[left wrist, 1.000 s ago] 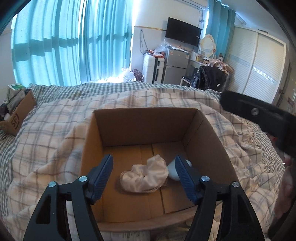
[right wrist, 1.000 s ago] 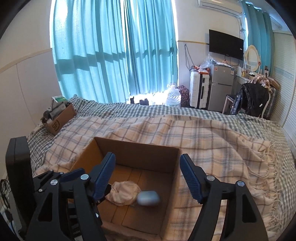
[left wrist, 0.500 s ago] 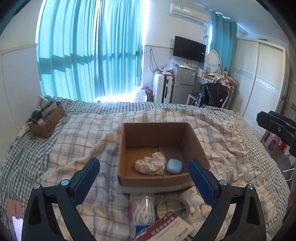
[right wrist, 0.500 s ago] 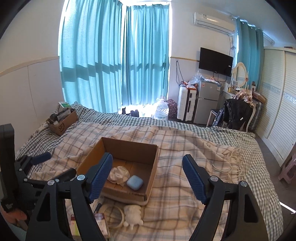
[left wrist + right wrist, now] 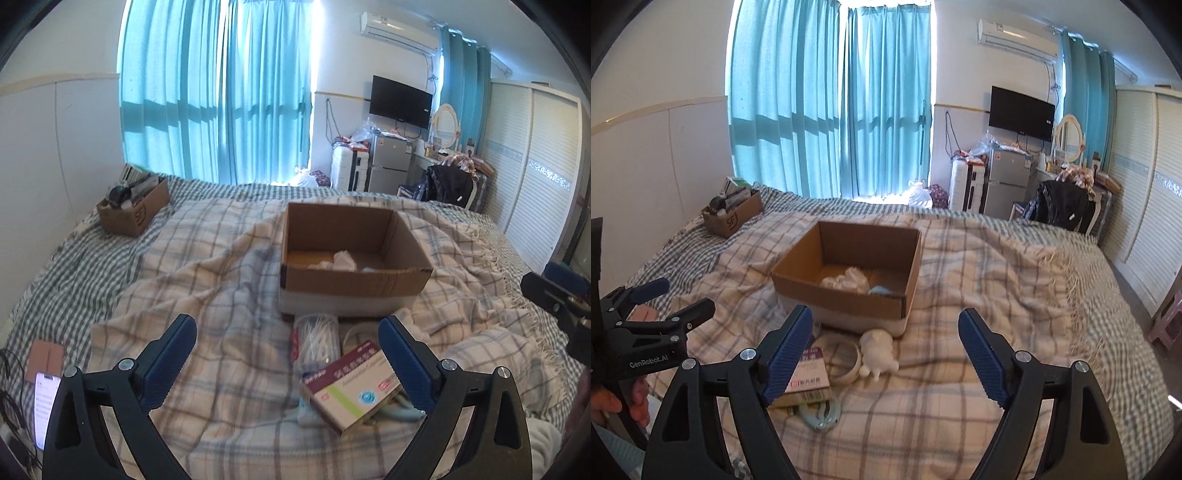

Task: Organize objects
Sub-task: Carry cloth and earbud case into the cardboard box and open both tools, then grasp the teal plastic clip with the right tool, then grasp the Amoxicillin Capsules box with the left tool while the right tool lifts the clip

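In the left wrist view, the left gripper [image 5: 287, 350] is seen wide and empty above the packet [image 5: 352, 387] and swabs [image 5: 317, 338] before the box [image 5: 354, 258]; overlapping items could be snagged together. In the right wrist view, the right gripper [image 5: 884, 349], its empty jaws opening, is held over the figurine [image 5: 877, 349] and ring [image 5: 842, 363]; the soft blanket [image 5: 979, 280] could be pinched.

Left tool [image 5: 288, 354] wide open and empty; right tool [image 5: 886, 347] empty, jaws opening, both angled downward.
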{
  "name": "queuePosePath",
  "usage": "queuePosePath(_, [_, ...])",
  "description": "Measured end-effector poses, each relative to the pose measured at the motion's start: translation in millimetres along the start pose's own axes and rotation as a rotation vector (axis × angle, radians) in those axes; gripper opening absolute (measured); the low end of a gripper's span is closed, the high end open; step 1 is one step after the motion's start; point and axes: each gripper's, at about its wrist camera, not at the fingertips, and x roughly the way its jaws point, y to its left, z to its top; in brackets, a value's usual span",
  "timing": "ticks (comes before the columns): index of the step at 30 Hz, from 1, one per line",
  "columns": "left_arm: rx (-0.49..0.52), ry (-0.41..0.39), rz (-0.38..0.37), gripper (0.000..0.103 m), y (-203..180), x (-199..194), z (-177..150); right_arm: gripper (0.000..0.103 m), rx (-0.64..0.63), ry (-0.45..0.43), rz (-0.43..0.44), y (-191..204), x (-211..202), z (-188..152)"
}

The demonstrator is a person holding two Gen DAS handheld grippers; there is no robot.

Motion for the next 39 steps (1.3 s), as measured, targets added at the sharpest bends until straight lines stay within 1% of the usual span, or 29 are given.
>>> queuePosePath(4, [-0.011, 0.030, 0.015, 0.101, 3, 10, -28, 0.081, 0.010, 0.052, 0.025, 9, 21, -30])
queuePosePath(9, [-0.032, 0.098, 0.014, 0.101, 7, 32, -59, 0.081, -0.033, 0.141, 0.044, 25, 51, -64])
queuePosePath(12, [-0.020, 0.130, 0.014, 0.101, 7, 43, -71, 0.081, -0.059, 0.182, 0.060, 32, 64, -79])
queuePosePath(14, [0.002, 0.148, 0.013, 0.101, 5, 48, -78, 0.081, -0.073, 0.206, 0.056, 34, 71, -84])
queuePosePath(17, [0.024, 0.155, 0.014, 0.101, 3, 52, -83, 0.081, -0.071, 0.243, 0.082, 36, 82, -92])
queuePosePath(25, [-0.020, 0.191, 0.001, 0.101, 20, 60, -81, 0.081, -0.128, 0.322, 0.119, 53, 114, -101])
queuePosePath(28, [-0.010, 0.189, 0.001, 0.101, 22, 59, -79, 0.081, -0.121, 0.342, 0.166, 58, 124, -100])
queuePosePath(31, [0.000, 0.188, -0.003, 0.101, 22, 59, -78, 0.074, -0.125, 0.362, 0.200, 61, 129, -102])
queuePosePath(33, [0.003, 0.189, -0.008, 0.101, 21, 60, -77, 0.071, -0.152, 0.381, 0.199, 65, 131, -106])
queuePosePath(34, [0.007, 0.190, -0.009, 0.101, 21, 60, -77, 0.067, -0.159, 0.385, 0.198, 66, 132, -107])
queuePosePath(35, [0.011, 0.190, -0.008, 0.101, 20, 61, -77, 0.060, -0.158, 0.389, 0.204, 66, 132, -108])
queuePosePath(36, [0.016, 0.191, -0.008, 0.101, 19, 61, -78, 0.058, -0.152, 0.394, 0.214, 66, 132, -108])
queuePosePath(37, [0.018, 0.191, -0.007, 0.101, 18, 60, -78, 0.053, -0.155, 0.394, 0.204, 65, 131, -108])
queuePosePath(39, [0.020, 0.193, -0.008, 0.101, 16, 60, -78, 0.052, -0.151, 0.391, 0.203, 63, 129, -108])
